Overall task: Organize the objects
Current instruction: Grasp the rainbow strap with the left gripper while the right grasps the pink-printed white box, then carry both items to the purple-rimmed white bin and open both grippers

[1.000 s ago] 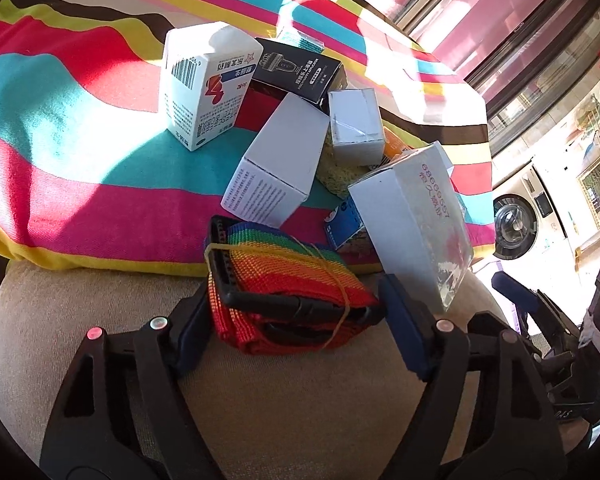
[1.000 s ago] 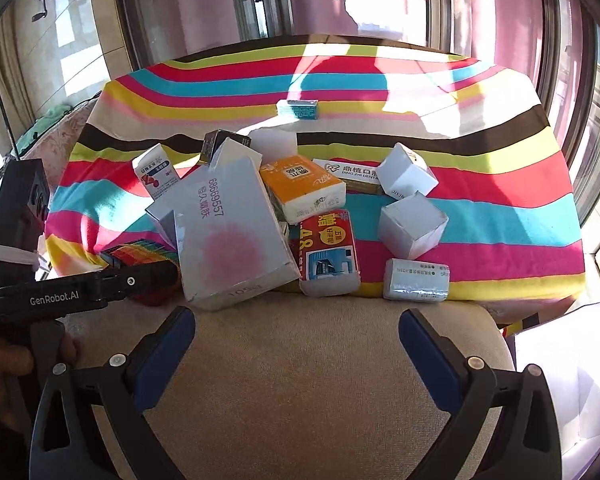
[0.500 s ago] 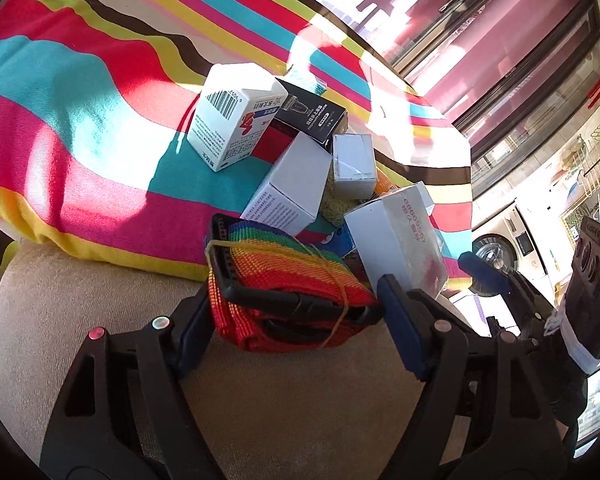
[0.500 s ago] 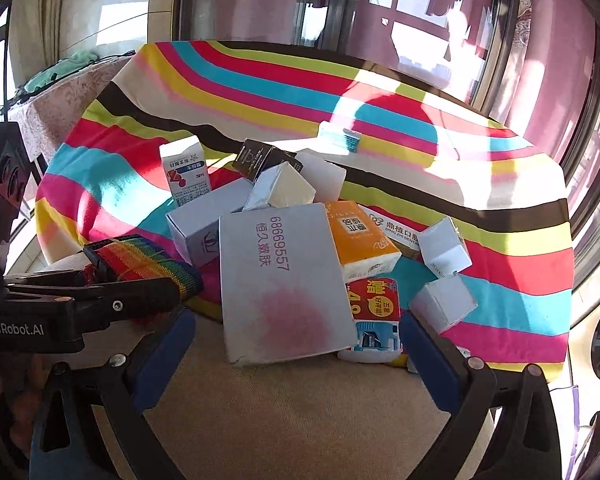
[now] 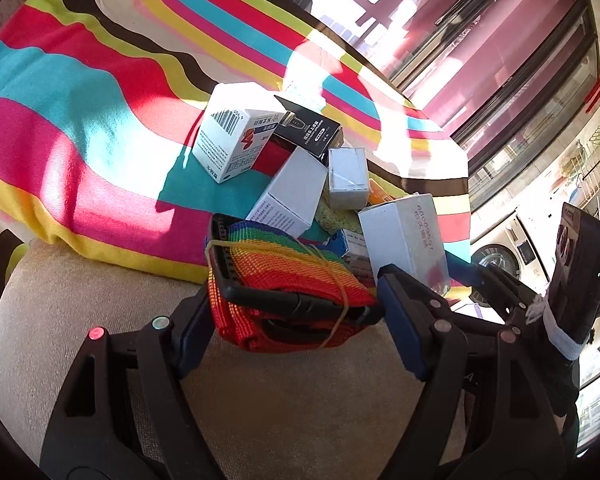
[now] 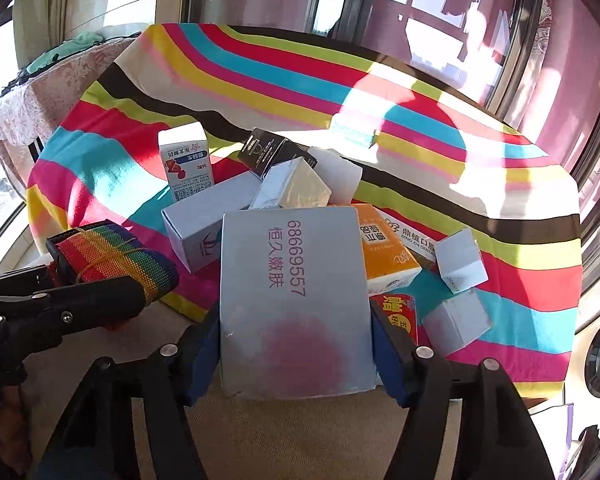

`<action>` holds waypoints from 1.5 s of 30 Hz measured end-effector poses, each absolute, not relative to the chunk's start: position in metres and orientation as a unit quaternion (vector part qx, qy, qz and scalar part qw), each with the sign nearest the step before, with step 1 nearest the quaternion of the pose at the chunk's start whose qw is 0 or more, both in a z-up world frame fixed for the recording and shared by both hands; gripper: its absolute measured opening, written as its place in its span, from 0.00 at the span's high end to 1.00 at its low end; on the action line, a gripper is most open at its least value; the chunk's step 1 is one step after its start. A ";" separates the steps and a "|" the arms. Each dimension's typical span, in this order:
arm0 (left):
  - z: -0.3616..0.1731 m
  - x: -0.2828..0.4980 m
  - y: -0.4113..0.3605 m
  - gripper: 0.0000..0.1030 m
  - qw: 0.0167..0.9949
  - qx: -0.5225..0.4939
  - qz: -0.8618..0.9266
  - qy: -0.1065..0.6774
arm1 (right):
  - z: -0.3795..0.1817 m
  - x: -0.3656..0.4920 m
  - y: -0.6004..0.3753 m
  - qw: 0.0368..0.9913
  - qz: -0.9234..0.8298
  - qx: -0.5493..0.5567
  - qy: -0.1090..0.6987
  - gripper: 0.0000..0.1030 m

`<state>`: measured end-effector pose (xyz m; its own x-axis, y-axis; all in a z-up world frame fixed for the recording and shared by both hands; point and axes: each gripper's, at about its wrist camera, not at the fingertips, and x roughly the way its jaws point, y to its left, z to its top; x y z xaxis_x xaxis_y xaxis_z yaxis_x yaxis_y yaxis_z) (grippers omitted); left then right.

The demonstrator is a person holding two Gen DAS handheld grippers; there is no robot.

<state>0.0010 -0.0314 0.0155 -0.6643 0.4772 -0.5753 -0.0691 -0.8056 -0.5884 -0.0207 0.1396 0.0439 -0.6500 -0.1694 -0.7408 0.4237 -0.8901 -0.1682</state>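
Strap [image 5: 288, 284]: woven webbing in rainbow stripes, folded into a flat bundle, one yellow rubber band around it, one black plastic buckle at the near edge. Left claw [image 5: 296, 320] is closed on it, blue pads against both ends; bundle sits at the near edge of the striped cloth [image 5: 80, 128], over the beige nubby cushion [image 5: 292, 408].

Right claw [image 6: 294, 344]: jaws have just been closing, and now both blue pads lie against the sides of the grey box [image 6: 294, 300]. Box is flat, rectangular, matte card, with printed purple digits and a pink blotch on its upper face; it sits at the near edge of the cloth, right of the strap.

Count in the right wrist view, behind and beside the grey box:
- milk carton [image 6: 188, 164], one, white with red print, upright, far left
- black box [image 6: 266, 152], one, glossy, tilted
- plain white cartons, five: one long [image 6: 204, 220], one cube-like [image 6: 296, 188], one behind it [image 6: 340, 178], two small on the right [image 6: 460, 260] [image 6: 456, 322]
- orange tissue pack [image 6: 386, 248], one, soft wrap
- red pack [image 6: 398, 314], one, partly hidden by the claw finger

Cloth: smooth fabric, wavy bands of several colours.
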 end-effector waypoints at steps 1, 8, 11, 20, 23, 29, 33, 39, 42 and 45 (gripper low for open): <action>0.018 0.002 -0.029 0.23 0.160 -0.375 0.874 -0.266 | 0.047 -0.016 0.142 0.164 -0.897 0.377 0.163 0.35; 0.028 0.010 0.000 0.23 0.187 -0.366 0.879 -0.240 | 0.063 0.003 0.182 0.119 -0.918 0.367 0.088 0.35; 0.031 0.013 0.017 0.23 0.205 -0.365 0.879 -0.227 | 0.066 0.012 0.204 0.090 -0.924 0.366 0.064 0.35; 0.037 0.022 0.080 0.23 0.265 -0.372 0.873 -0.168 | 0.065 0.032 0.267 -0.010 -0.930 0.366 0.034 0.35; 0.039 0.024 0.102 0.23 0.281 -0.377 0.870 -0.151 | 0.063 0.035 0.284 -0.031 -0.928 0.370 0.022 0.35; 0.041 0.024 0.138 0.23 0.307 -0.386 0.860 -0.129 | 0.057 0.043 0.314 -0.077 -0.923 0.377 0.011 0.35; 0.043 0.023 0.159 0.23 0.320 -0.391 0.854 -0.121 | 0.054 0.049 0.334 -0.105 -0.918 0.383 -0.001 0.35; 0.046 0.022 0.194 0.23 0.344 -0.398 0.844 -0.108 | 0.048 0.057 0.363 -0.138 -0.909 0.392 -0.019 0.35; 0.046 0.021 0.210 0.23 0.355 -0.402 0.837 -0.103 | 0.045 0.062 0.375 -0.152 -0.905 0.396 -0.028 0.35; 0.047 0.022 0.224 0.23 0.365 -0.406 0.832 -0.099 | 0.042 0.066 0.387 -0.166 -0.900 0.401 -0.039 0.35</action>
<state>0.0215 0.2237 0.0470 -0.4032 0.6883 -0.6030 -0.5276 -0.7133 -0.4614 0.0660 0.3871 0.0417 -0.6231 0.2678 -0.7348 -0.3304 -0.9417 -0.0631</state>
